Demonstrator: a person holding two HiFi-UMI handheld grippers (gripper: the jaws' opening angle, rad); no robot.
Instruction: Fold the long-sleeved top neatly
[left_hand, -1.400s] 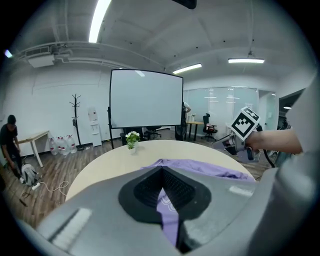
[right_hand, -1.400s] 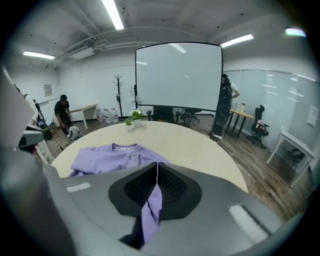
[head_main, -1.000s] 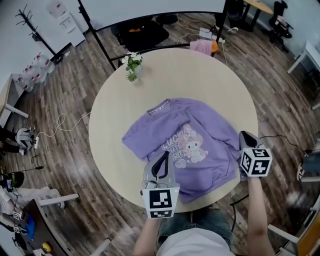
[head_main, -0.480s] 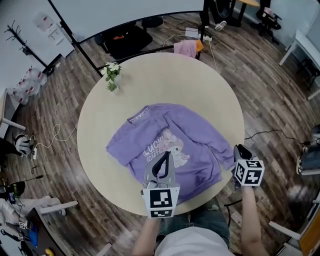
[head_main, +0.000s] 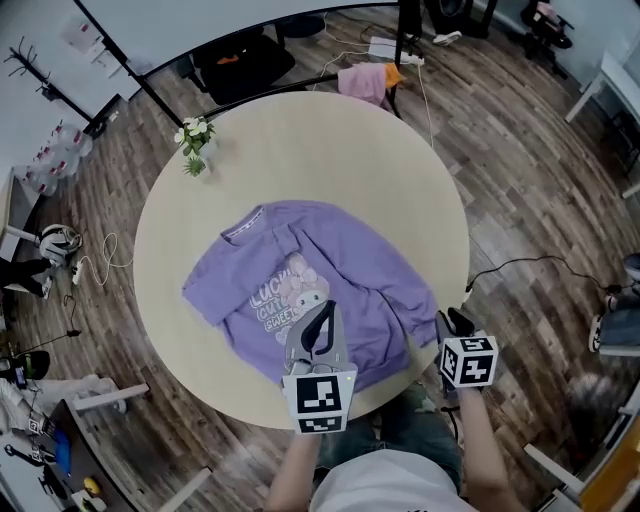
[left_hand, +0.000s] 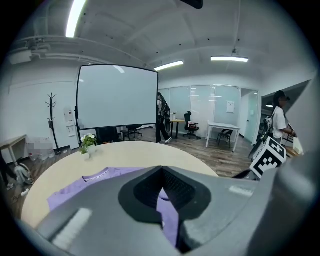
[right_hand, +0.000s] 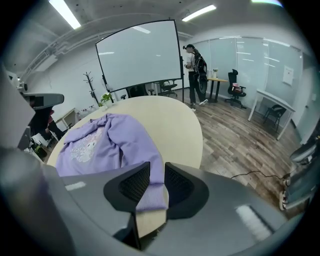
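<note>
Long-sleeved top (head_main: 340, 262): chest print (head_main: 283, 304), pale stacked lettering beside cartoon figure. Top line reads roughly "LUCK"; lower lines too small to read. Collar tape (head_main: 243, 224): marks unreadable. Cubes on left gripper (head_main: 324, 312) and right gripper (head_main: 452, 322): black-white square codes, no letters or numbers.
</note>
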